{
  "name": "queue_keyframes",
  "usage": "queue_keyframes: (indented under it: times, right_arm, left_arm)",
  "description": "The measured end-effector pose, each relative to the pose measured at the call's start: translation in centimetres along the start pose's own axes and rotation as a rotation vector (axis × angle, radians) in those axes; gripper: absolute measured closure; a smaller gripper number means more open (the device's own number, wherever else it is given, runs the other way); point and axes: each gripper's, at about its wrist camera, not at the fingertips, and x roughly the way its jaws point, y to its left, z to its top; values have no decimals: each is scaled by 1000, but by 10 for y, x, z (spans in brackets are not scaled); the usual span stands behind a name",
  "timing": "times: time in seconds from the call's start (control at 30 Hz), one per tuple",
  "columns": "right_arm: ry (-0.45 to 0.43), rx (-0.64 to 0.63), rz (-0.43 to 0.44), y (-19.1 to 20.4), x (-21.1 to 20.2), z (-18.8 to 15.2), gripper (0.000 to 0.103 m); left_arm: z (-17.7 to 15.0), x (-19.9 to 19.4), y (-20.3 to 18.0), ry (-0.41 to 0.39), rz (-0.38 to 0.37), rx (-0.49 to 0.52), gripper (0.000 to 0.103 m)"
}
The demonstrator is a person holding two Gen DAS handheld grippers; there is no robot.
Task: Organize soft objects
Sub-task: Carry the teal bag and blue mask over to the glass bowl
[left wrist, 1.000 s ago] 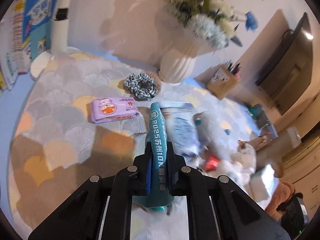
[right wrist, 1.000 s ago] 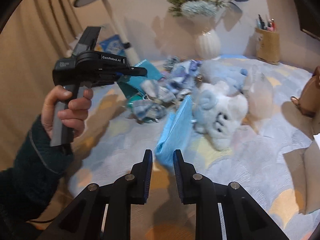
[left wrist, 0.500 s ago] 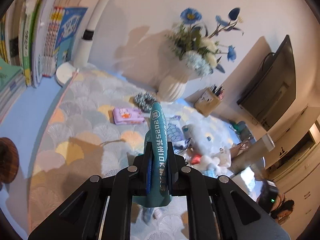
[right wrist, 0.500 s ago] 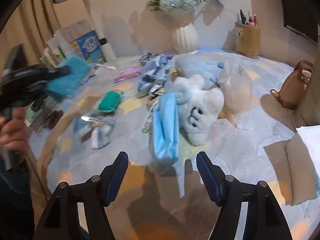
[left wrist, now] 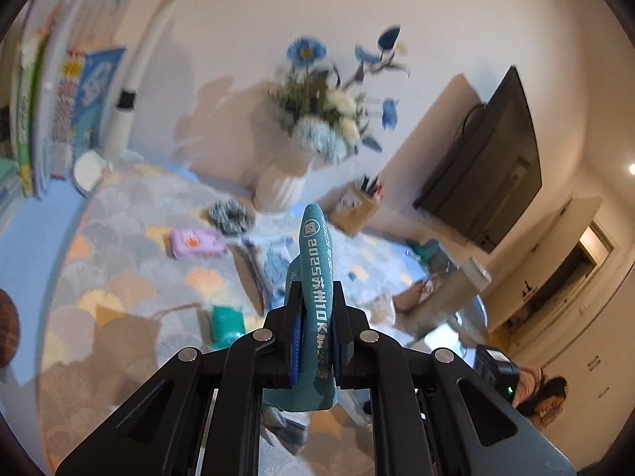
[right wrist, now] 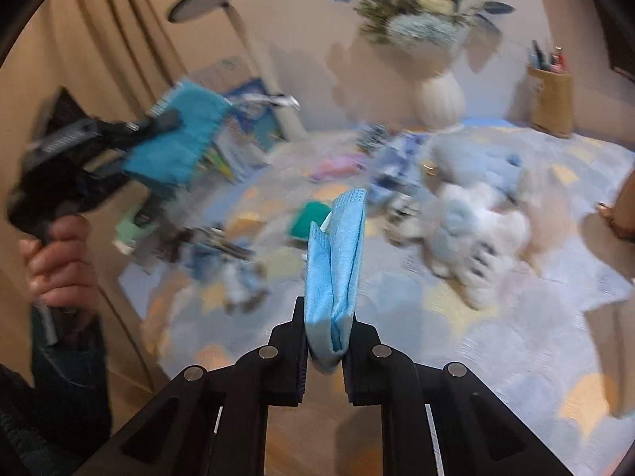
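Patterned fabric covers the counter, which carries scattered soft items below a cream wall, with books, a lamp post and a curtain along its left side. Left to right in the right wrist view: the left hand holds the left gripper raised at 9 o'clock, clenched on a teal cloth; half a second earlier the same cloth was already in this grip, so no change applies there. At centre, the right gripper is now closed on the blue face mask, which stands upright between the jaws and appears clear of the counter; half a second earlier those jaws stood wide apart with the mask lying ahead of them. Judgement: the pick is complete, and both items are ready for transfer to a sorting location, which cannot be identified here. At 2 o'clock lies the white plush toy, near the mask's former position. A white vase at 12 o'clock and a pen holder at 1 o'clock bound the far edge. Open counter lies at 4 o'clock, toward the near edge; the left side is crowded. Motion blur limits finer detail.
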Motion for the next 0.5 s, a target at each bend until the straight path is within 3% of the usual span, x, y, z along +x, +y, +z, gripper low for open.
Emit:
queue_keyframes:
  times: [0.1, 0.17, 0.23, 0.33, 0.47, 0.5]
  right_arm:
    - [112, 97, -62, -26, 15, -9, 89]
    - [145, 123, -151, -38, 21, -16, 89]
    - [159, 134, -165, -44, 22, -21, 86]
    - [167, 110, -182, -43, 23, -18, 79]
    - [150, 45, -245, -31, 25, -15, 45]
    - [137, 38, -249, -29, 24, -15, 41]
  left_arm:
    - [-19, 36, 20, 86, 101, -15, 94]
    - [-33, 58, 37, 168, 95, -56, 94]
    - [-46, 73, 45, 235, 96, -74, 94]
    - [-51, 77, 50, 250, 89, -87, 94]
    - [-34, 55, 42, 187, 60, -77, 94]
    - [-29, 48, 39, 170, 57, -65, 94]
